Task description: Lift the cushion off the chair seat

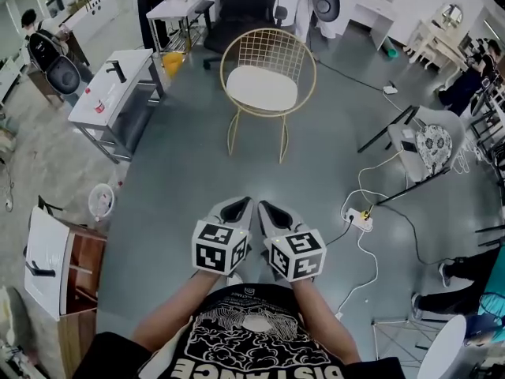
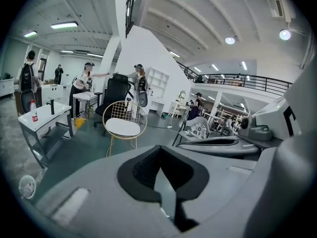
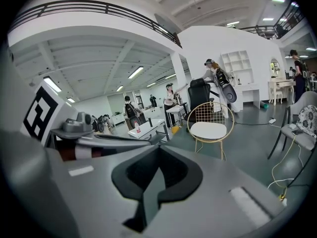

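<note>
A: Whereabouts of the cushion?

B: Well ahead of the left gripper and the right gripper, far past the tips; lies flat on the seat of the gold wire chair; touches neither claw.

A: Shape and heading?

B: White, oval, broad face up; looks wider than deep; long axis crosswise to the line of the jaws, side to side across the seat; points at neither claw, merely spans the seat below the wire back.

A: State of the left gripper?

B: Narrow; jaws pressed together at the tips; holds nothing; aims toward the chair, tilted a little down.

A: And the right gripper?

B: Same; tips together, nothing between them; sits just beside the left one.

A: Anything else round the claws?

B: White table ahead and off to the left of the left gripper; power strip on the floor to the right of the right gripper; black office chair beyond the wire chair, farthest from the tips.
</note>
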`<state>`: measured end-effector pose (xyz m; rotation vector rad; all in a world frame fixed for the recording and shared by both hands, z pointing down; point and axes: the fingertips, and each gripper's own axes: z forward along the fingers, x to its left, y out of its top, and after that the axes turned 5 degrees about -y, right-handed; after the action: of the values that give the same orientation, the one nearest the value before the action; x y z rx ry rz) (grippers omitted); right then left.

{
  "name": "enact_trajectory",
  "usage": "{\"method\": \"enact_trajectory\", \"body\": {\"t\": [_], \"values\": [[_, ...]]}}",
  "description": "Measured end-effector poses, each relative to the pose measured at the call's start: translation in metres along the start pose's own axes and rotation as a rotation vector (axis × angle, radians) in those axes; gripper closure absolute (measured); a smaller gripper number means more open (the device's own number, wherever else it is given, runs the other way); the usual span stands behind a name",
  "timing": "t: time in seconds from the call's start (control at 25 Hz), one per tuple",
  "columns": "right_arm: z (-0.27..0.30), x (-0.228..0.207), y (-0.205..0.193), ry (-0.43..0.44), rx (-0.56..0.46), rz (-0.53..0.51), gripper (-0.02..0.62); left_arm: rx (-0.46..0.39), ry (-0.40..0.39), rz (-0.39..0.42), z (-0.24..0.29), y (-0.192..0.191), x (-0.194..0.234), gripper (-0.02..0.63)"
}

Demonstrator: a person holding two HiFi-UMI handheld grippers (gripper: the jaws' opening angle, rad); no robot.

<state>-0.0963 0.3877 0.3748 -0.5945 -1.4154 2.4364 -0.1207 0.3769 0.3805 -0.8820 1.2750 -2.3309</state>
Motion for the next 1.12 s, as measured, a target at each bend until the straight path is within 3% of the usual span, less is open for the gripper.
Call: {"method": "enact_trajectory", "body": {"t": [0.28, 0.6, 1.12], "values": [[0.027, -0.049, 0.014, 0.036, 0.009, 0.034, 0.595, 0.013, 0.015, -0.004, 0.056, 0.019, 0.004, 0.615], [0.043, -0.139, 0.037, 0.021, 0.015, 0.067, 0.595, 0.027, 0.025, -0.016, 0.140, 0.049, -0.004, 0.615], [0.074, -0.218, 0.073, 0.116, 0.003, 0.095, 0.595, 0.050, 0.138, 0.011, 0.213, 0.085, -0.003, 0.615]]}}
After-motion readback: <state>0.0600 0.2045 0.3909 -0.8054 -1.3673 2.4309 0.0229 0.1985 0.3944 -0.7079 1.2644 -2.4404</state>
